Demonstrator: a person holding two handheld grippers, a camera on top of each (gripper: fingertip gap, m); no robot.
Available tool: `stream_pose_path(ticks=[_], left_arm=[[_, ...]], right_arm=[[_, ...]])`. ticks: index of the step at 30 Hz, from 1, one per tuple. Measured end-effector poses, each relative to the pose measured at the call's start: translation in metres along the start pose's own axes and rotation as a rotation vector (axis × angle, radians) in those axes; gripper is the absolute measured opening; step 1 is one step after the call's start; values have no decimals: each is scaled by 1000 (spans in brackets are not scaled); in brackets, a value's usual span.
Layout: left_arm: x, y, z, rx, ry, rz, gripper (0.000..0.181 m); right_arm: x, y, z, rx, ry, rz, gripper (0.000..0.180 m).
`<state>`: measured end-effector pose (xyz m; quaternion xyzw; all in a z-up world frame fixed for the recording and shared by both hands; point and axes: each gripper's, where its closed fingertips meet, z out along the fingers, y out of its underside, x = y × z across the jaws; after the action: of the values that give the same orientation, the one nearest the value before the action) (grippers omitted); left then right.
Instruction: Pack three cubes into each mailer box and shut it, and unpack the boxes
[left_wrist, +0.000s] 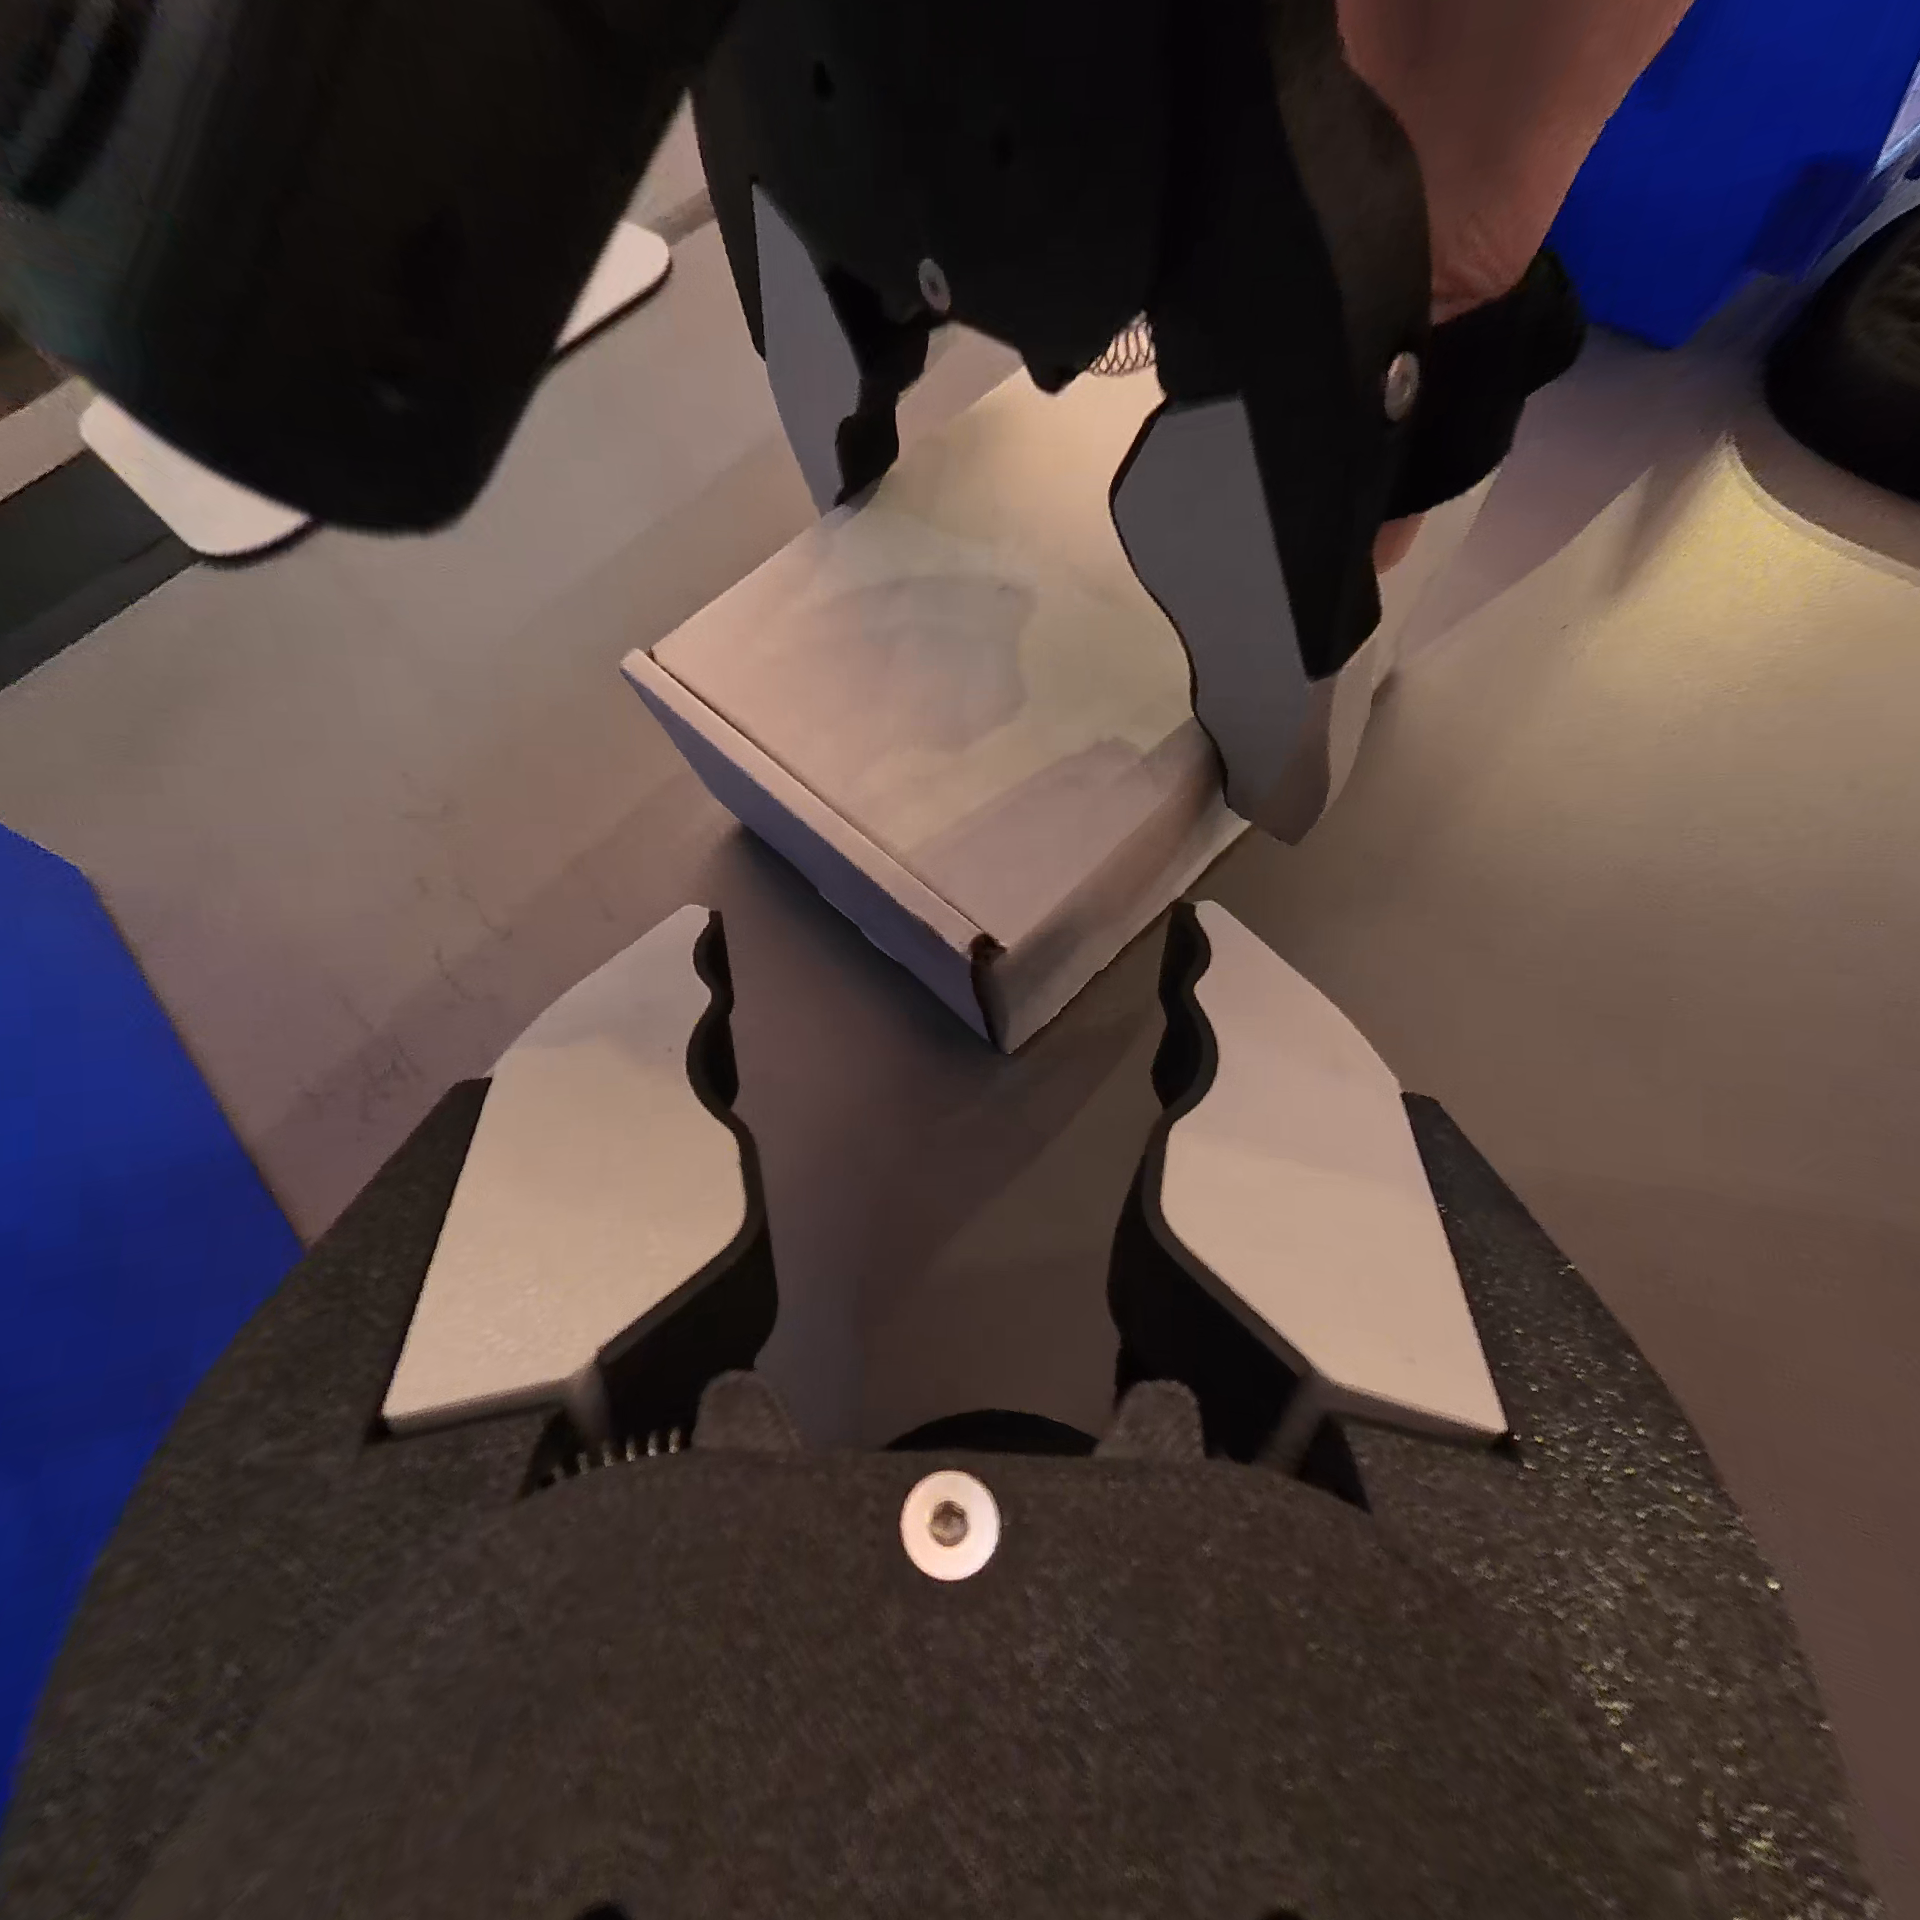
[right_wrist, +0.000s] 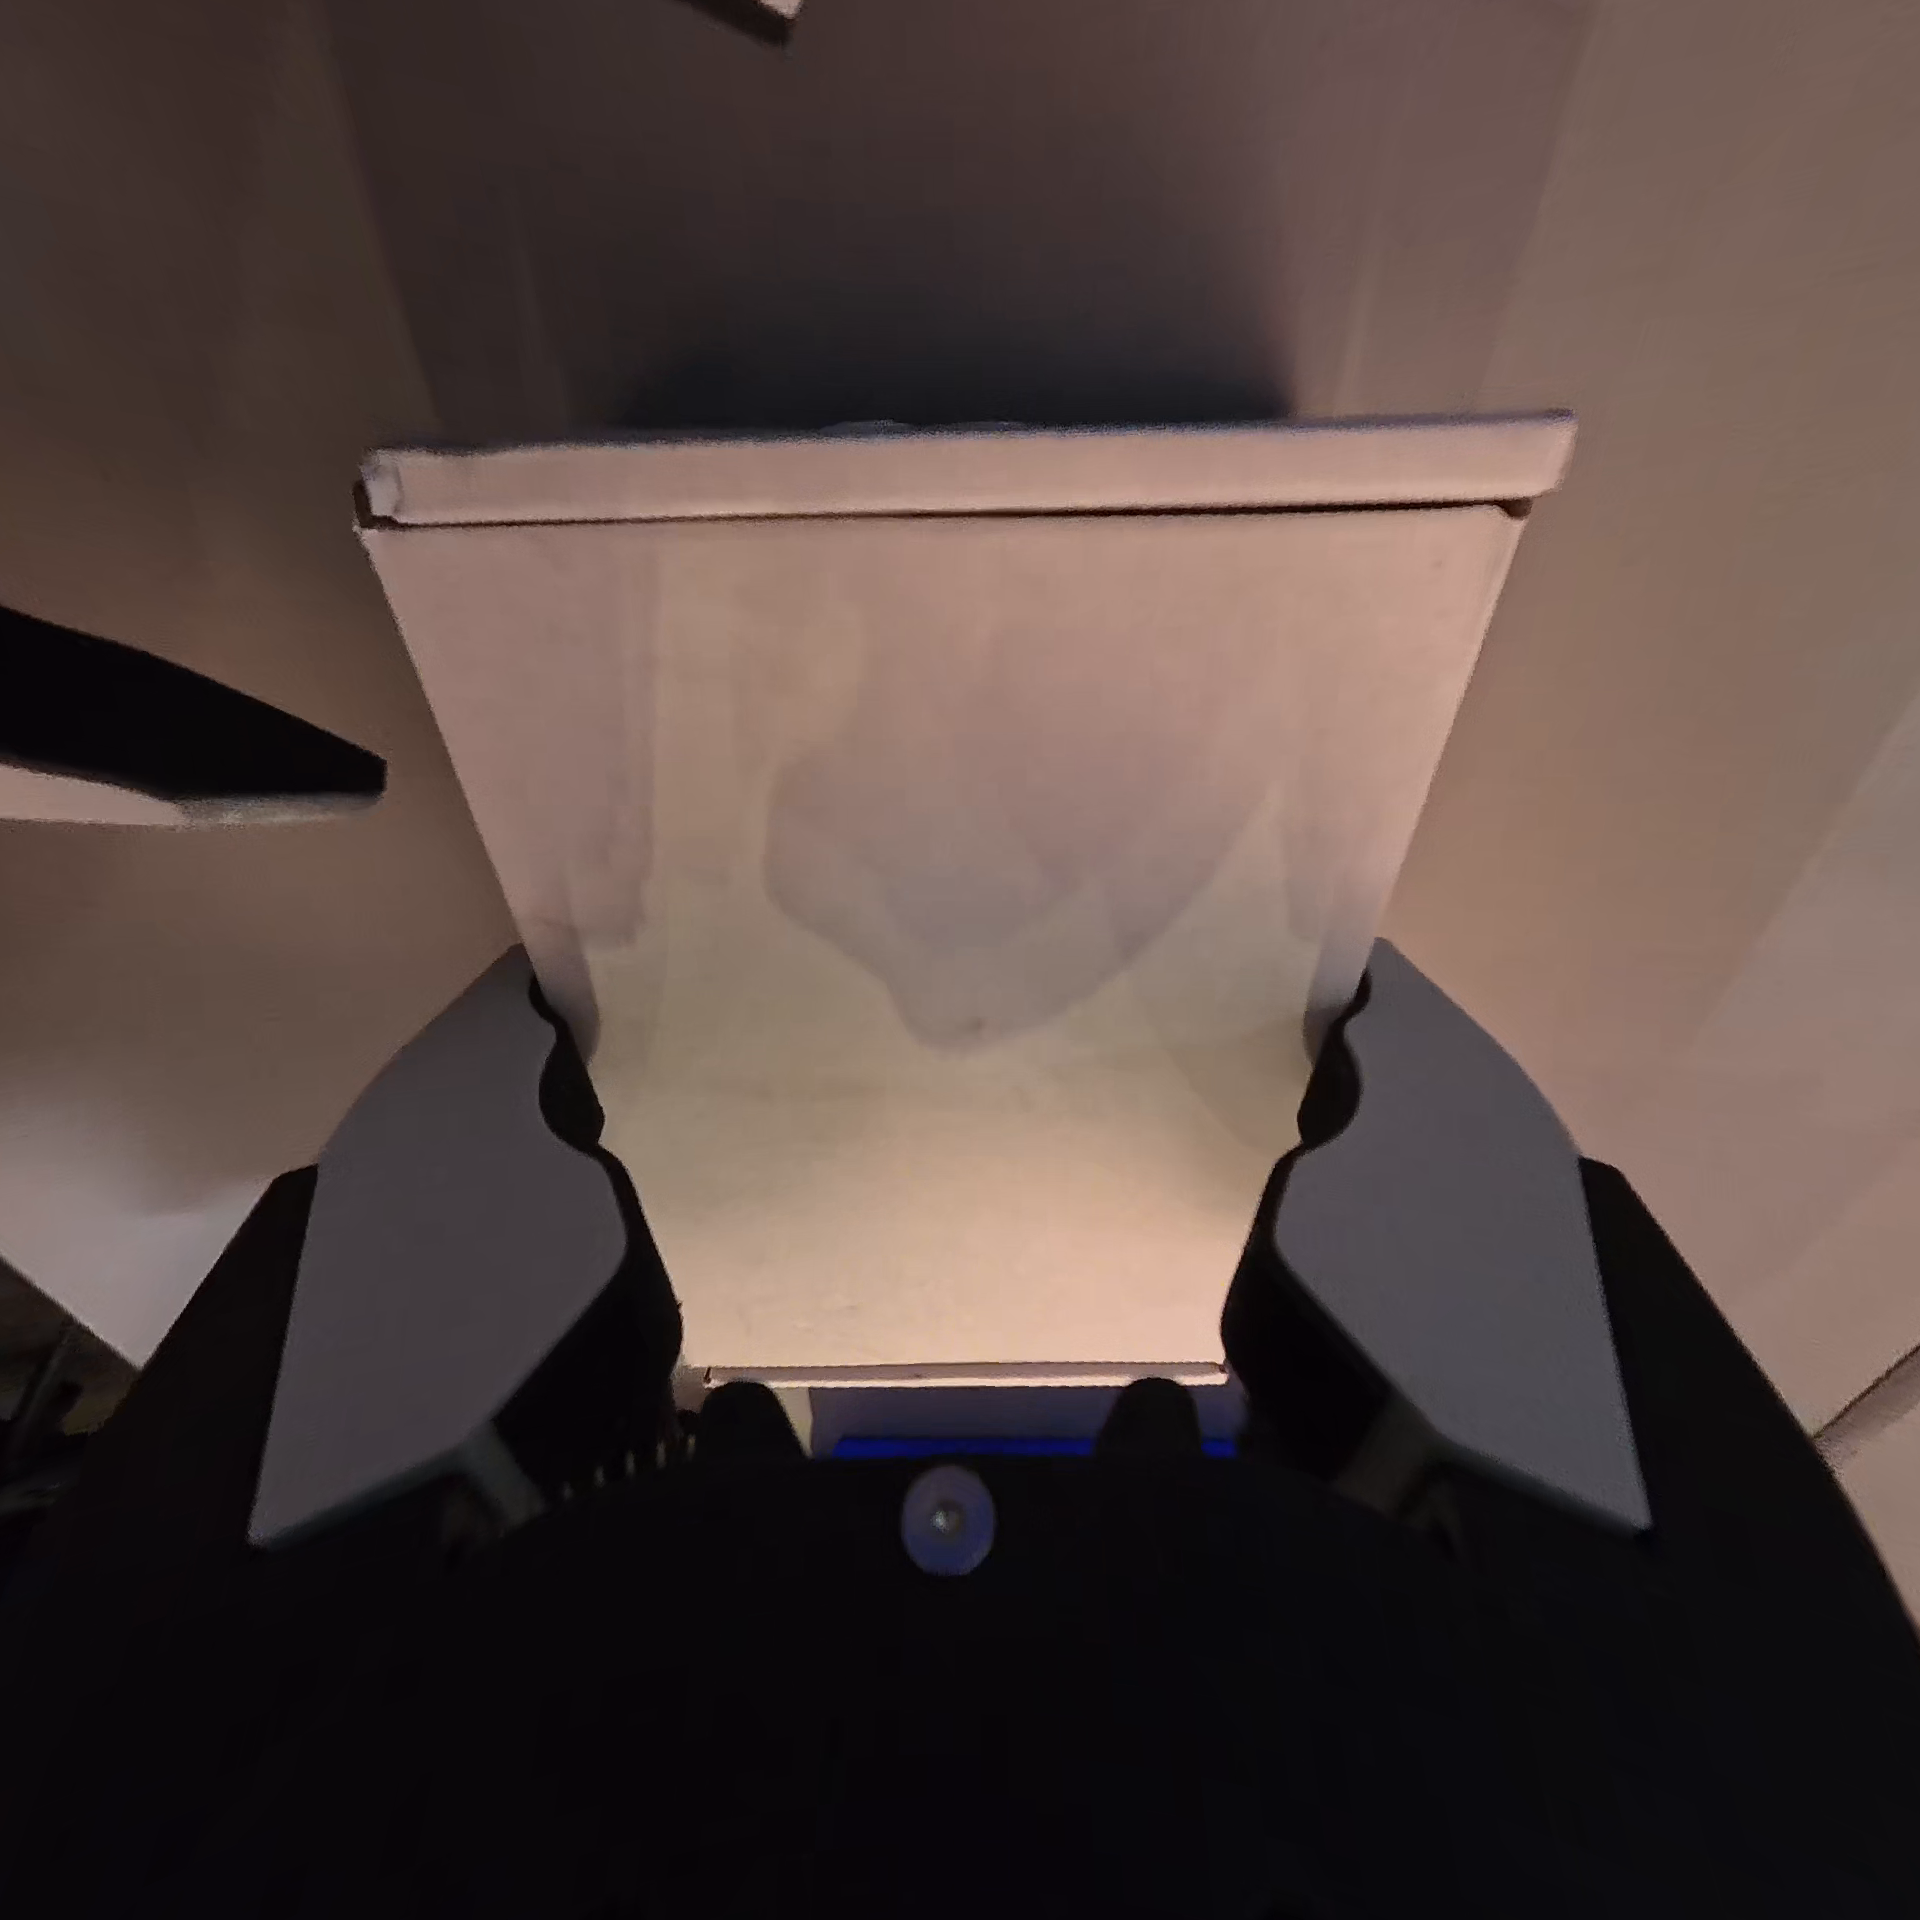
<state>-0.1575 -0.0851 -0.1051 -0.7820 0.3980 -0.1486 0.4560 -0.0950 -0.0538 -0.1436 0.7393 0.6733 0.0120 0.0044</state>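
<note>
Mailer box (left_wrist: 914, 748) lay shut on grey surface (left_wrist: 364, 831). My right fingers (right_wrist: 951, 997) straddled its sides, gripping it; left fingers (left_wrist: 951, 935) spread, empty, just beside corner. Likely unpack step: next, lift lid.

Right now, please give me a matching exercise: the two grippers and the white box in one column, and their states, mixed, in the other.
Things:
1. left gripper
2. right gripper
3. mailer box

States:
a. lid closed, lying on the grey table
b. open, holding nothing
c. closed on the box's two sides

Pairs: 1-b, 2-c, 3-a.
</note>
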Motion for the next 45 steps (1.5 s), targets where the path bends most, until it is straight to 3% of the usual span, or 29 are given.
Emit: stream_pose_path(ticks=[7, 11, 17, 20, 24, 27, 33, 39, 45], left_arm=[[0, -6, -3, 34, -4, 3, 79], [2, -7, -4, 48, 10, -3, 79], [12, 1, 3, -2, 33, 39, 80], [17, 2, 5, -14, 39, 66, 80], [18, 5, 7, -31, 38, 78, 80], [15, 8, 9, -54, 41, 52, 80], [8, 2, 5, -4, 55, -22, 79], [0, 5, 7, -19, 9, 6, 78], [4, 14, 15, -87, -5, 82, 77]], right_arm=[[12, 9, -26, 48, 27, 37, 134], [35, 28, -67, 59, 94, 82, 134], [84, 115, -179, 80, 258, 196, 134], [103, 184, -201, 69, 291, 232, 134], [122, 273, -168, -22, 282, 296, 134], [127, 310, -129, -84, 260, 274, 135], [142, 334, -74, -90, 219, 205, 134], [142, 334, -26, -114, 146, 93, 133], [147, 340, -5, -173, 122, 34, 133]])
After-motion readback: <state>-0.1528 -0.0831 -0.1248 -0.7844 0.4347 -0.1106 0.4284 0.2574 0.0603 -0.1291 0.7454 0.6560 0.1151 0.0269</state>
